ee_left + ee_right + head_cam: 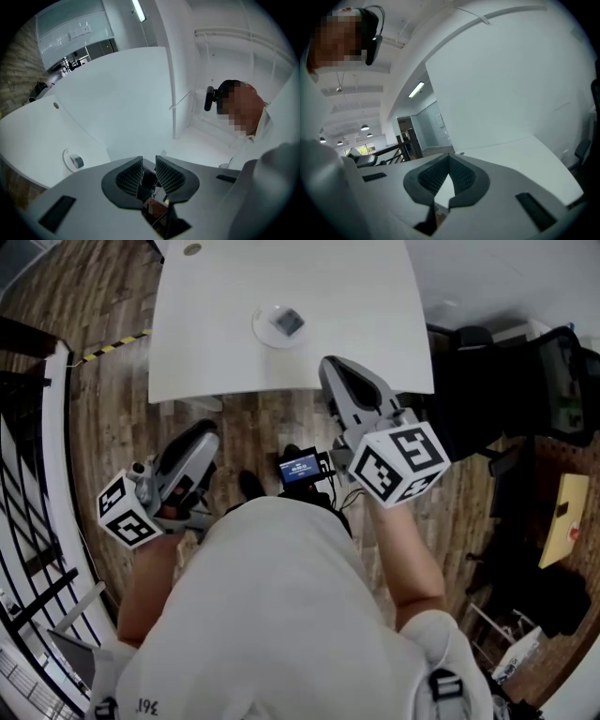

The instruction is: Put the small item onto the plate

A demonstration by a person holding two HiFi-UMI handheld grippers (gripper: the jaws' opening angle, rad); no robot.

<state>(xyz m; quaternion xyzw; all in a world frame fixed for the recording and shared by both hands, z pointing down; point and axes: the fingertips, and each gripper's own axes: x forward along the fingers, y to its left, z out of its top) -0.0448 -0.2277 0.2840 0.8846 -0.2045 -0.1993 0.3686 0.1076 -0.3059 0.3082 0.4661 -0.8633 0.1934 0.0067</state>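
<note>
On the white table [356,306], a pale round plate [260,326] holds a small grey item [288,322]. The left gripper view shows the same plate [67,159] and item [78,162] far off at the left. My left gripper [200,437] is held low over the wooden floor, short of the table's near edge. Its jaws stand a little apart with nothing between them [149,160]. My right gripper [335,368] reaches just over the table's near edge, to the right of the plate. It is shut and empty [449,159].
Black railings [37,474] run along the left. Yellow-black tape [112,348] marks the floor by the table's left edge. Dark office chairs [562,381] and a yellow object [562,521] stand at the right. A small lit screen [300,468] hangs at the person's chest.
</note>
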